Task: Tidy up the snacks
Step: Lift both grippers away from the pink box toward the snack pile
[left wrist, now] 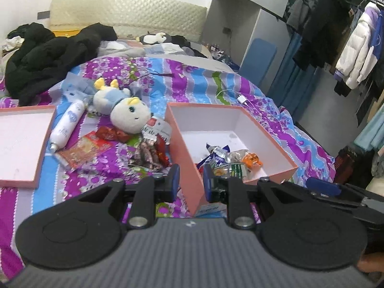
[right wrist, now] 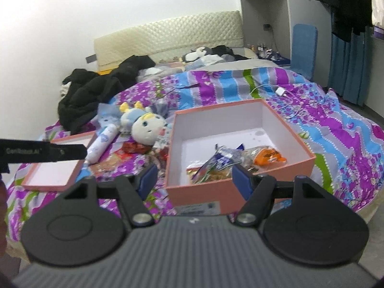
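A pink open box [left wrist: 283,168] [right wrist: 309,160] sits on the bed with several snack packets inside [left wrist: 228,160] [right wrist: 228,163], one of them orange [right wrist: 268,157]. More snacks [left wrist: 134,148] [right wrist: 134,148] lie on the quilt left of the box, including a red flat packet [left wrist: 84,150]. My left gripper [left wrist: 190,182] is open and empty, its jaws on either side of the box's near-left corner wall. My right gripper [right wrist: 195,180] is open and empty, just in front of the box's near wall. Part of the left gripper shows at the left of the right wrist view [right wrist: 43,153].
The pink box lid [left wrist: 21,144] [right wrist: 55,175] lies to the left. A plush doll [left wrist: 127,110] [right wrist: 146,127] and a white tube [left wrist: 68,124] [right wrist: 102,145] lie behind the loose snacks. Black clothes [left wrist: 48,55], a charger with cable [left wrist: 242,99], and hanging clothes [left wrist: 348,43] at the right.
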A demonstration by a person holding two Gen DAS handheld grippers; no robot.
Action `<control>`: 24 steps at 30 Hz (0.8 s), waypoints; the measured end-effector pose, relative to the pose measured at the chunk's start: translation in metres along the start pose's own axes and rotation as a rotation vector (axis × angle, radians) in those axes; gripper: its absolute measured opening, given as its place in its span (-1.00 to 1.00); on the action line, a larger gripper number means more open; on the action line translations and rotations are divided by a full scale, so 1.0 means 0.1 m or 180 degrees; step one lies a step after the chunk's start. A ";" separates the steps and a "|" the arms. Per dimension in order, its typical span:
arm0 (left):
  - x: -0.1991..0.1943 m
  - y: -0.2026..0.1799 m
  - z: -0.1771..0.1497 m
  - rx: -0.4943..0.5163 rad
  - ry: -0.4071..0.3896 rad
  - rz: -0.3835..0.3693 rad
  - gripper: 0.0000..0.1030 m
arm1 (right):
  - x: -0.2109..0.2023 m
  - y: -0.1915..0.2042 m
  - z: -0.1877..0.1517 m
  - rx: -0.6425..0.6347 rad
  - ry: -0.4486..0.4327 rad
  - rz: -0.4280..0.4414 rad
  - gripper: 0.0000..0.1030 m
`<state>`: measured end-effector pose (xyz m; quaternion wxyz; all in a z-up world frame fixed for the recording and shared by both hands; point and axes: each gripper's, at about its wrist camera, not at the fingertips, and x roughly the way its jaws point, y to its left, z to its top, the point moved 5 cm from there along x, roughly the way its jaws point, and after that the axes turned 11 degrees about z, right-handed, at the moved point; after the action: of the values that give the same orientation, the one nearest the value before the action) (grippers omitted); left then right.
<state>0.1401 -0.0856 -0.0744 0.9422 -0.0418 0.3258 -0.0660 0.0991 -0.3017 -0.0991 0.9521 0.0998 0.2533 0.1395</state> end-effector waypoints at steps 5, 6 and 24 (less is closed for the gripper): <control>-0.12 0.19 -0.24 -0.0058 0.0064 0.0115 -0.47 | -0.03 0.24 -0.16 -0.0119 0.0074 0.0169 0.37; -0.13 0.23 -0.29 -0.0069 0.0076 0.0138 -0.39 | -0.02 0.28 -0.19 -0.0141 0.0093 0.0207 0.37; 0.24 0.86 -0.58 -0.0179 0.0439 0.0511 0.01 | 0.56 0.75 -0.33 -0.0373 0.0350 0.0511 0.37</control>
<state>0.1310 -0.0059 -0.1454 0.9182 -0.0374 0.3939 0.0161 0.1126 -0.2091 -0.1328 0.9267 0.0561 0.2878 0.2351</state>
